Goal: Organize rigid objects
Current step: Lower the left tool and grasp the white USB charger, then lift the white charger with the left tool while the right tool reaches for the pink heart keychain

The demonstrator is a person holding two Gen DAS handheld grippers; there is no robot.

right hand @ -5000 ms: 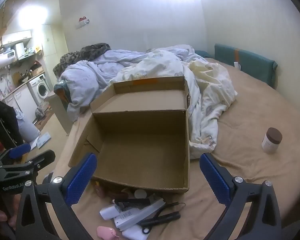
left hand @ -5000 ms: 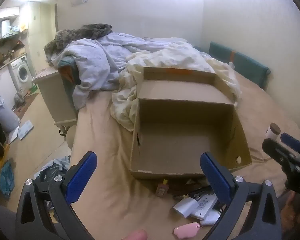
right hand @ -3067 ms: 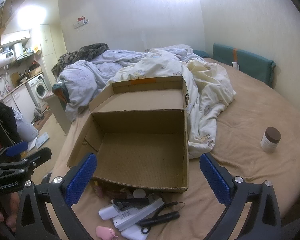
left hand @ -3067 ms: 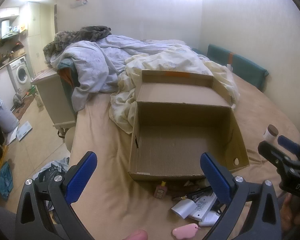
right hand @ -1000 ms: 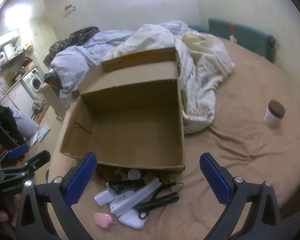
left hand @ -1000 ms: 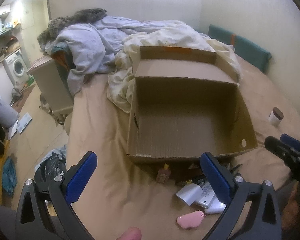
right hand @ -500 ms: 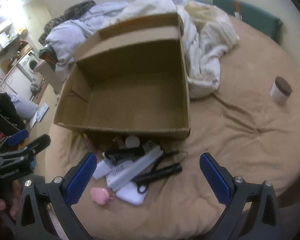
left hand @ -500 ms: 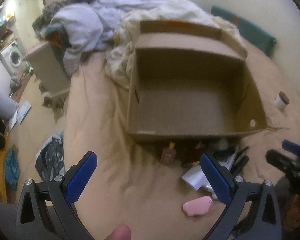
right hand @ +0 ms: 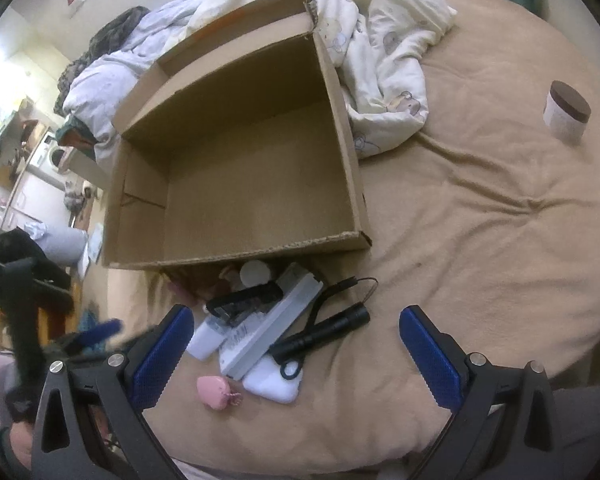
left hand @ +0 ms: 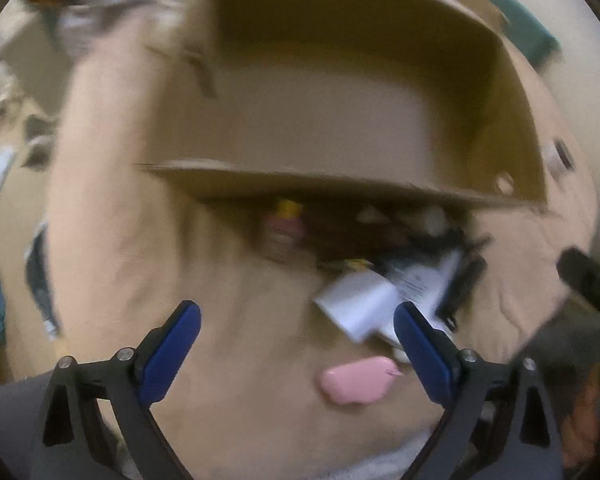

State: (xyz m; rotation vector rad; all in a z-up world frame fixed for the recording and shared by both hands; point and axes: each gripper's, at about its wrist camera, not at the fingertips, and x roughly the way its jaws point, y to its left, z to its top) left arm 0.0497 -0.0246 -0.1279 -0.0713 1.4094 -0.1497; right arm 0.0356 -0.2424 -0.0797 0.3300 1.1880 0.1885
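An open cardboard box lies empty on the tan bed. Against its near wall sits a pile: a black flashlight, a long white pack, a flat white slab, a black clip-like item and a pink trinket. My right gripper hangs open above the pile, holding nothing. My left gripper points steeply down with its jaws closing. The pink trinket lies between its fingers, untouched by the pads. The left wrist view is blurred, but a small yellow-capped bottle shows by the box.
A white jar with a brown lid stands alone on the bed at the right. A crumpled duvet presses against the box's far right side. The bed's left edge drops to a cluttered floor.
Both grippers tipped downward and sank toward the pile in front of the box. The left one came much nearer, with the pink trinket now between its fingers, and its jaws narrowed slightly.
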